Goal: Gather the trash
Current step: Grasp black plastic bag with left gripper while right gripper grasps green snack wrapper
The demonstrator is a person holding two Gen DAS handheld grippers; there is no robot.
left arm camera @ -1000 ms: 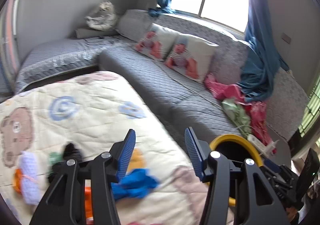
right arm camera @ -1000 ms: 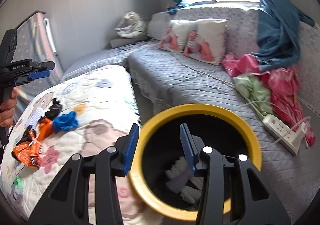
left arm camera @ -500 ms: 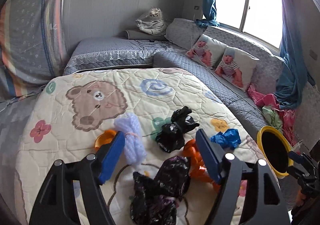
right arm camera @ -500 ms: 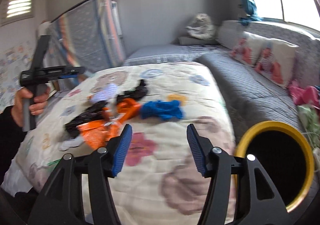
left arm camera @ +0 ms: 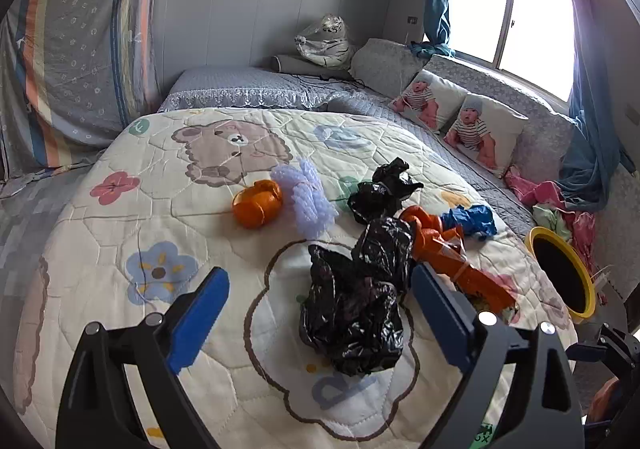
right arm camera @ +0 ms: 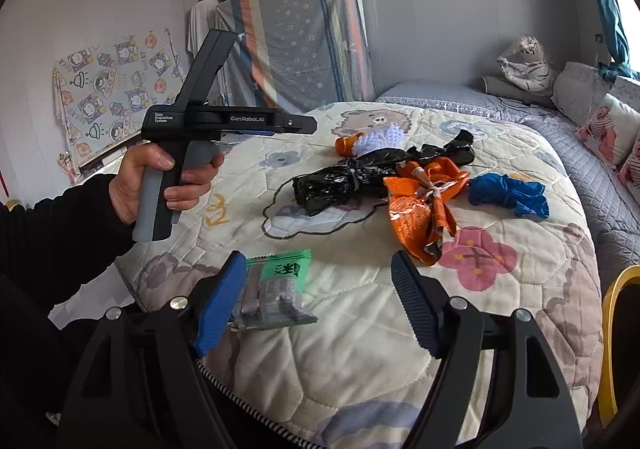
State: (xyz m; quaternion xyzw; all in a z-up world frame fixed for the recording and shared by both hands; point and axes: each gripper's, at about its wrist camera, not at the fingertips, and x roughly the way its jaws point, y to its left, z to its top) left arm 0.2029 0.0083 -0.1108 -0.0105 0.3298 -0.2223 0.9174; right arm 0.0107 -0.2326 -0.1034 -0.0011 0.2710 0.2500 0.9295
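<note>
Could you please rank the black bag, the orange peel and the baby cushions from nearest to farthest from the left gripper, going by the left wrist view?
From the left gripper:
1. Black bag, on the quilt directly ahead between the open jaws.
2. Orange peel, farther up the quilt, slightly left.
3. Baby cushions, against the sofa back at upper right.

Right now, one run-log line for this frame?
left gripper: open, just widened, over black bag | right gripper: open, just widened, empty | green packet near | bin: bedside
</note>
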